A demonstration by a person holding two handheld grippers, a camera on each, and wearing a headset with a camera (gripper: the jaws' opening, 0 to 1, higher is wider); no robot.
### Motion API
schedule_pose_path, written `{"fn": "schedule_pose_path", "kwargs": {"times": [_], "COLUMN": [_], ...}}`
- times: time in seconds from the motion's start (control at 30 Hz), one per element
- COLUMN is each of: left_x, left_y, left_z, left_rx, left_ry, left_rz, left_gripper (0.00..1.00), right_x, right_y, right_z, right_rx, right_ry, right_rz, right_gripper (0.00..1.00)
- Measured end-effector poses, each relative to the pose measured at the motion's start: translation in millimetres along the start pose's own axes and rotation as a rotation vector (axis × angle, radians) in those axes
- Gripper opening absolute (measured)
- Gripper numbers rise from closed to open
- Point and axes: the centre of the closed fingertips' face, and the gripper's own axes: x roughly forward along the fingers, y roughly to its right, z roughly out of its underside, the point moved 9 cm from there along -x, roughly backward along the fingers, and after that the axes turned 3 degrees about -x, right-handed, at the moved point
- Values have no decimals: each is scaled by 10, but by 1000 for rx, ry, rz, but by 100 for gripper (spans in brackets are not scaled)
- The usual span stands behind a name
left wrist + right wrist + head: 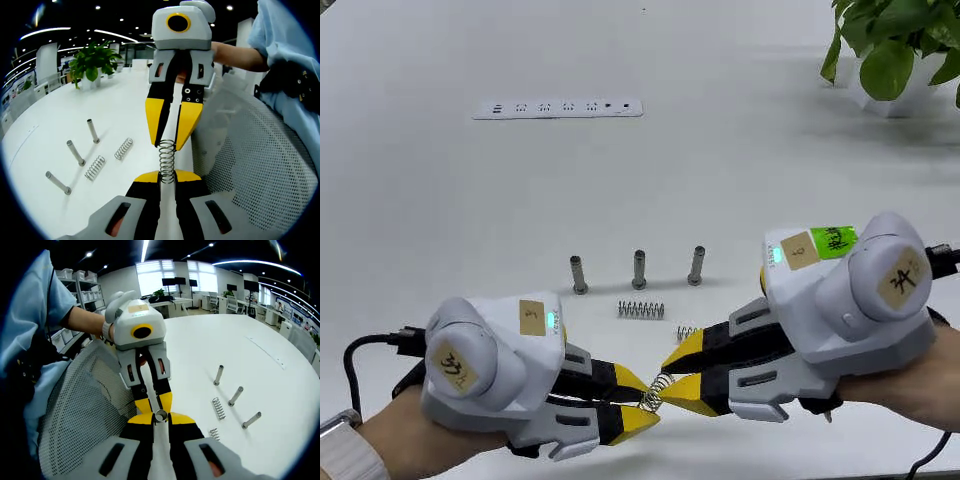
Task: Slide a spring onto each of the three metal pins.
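Three metal pins stand in a row on the white table: left pin (579,275), middle pin (639,269), right pin (696,265); all are bare. A spring (655,392) is held in the air between both grippers near the table's front edge. My left gripper (649,401) is shut on one end and my right gripper (666,381) on the other. In the left gripper view the spring (166,161) runs from my own jaws (166,176) up to the right gripper (168,143). Two more springs lie flat, one long (640,310) and one partly hidden (687,332).
A white power strip (558,108) lies at the back of the table. A potted plant (895,45) stands at the back right. A mesh chair back (250,150) and a person's light blue sleeve (35,315) are close behind the grippers.
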Motion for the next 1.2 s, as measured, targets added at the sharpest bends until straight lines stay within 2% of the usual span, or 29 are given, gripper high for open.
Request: {"fn": "schedule_pose_path", "kwargs": {"times": [0.27, 0.37, 0.43, 0.5, 0.6, 0.67, 0.83, 0.97, 1.2], "left_x": [0, 5, 9, 14, 35, 54, 93, 112, 150], "left_y": [-6, -6, -7, -9, -2, 5, 10, 18, 55], "left_z": [40, 44, 37, 31, 7, 6, 12, -11, -42], "left_rx": [-4, -5, -5, -2, 7, 13, 21, 21, 17], "left_ry": [0, 5, 6, 5, 6, 0, -8, 2, 17], "left_rz": [-1, -1, -1, -1, 1, 2, 10, 9, 8], "left_gripper": [9, 9, 9, 9, 9, 9, 9, 9, 9], "right_x": [10, 8, -1, -20, -38, -39, 16, 72, 135], "right_y": [5, 17, 30, 56, 102, 105, 112, 113, 102], "right_z": [9, 1, -27, -39, -60, -47, -62, -39, 1], "right_rx": [-12, -50, -68, -82, -142, -150, -186, -212, -204], "right_ry": [-22, -45, -58, -80, -141, -178, -211, -258, -287], "right_rz": [-5, -3, -7, -26, -47, -80, -119, -148, -185], "right_gripper": [12, 13, 17, 20, 20, 20, 19, 19, 16]}}
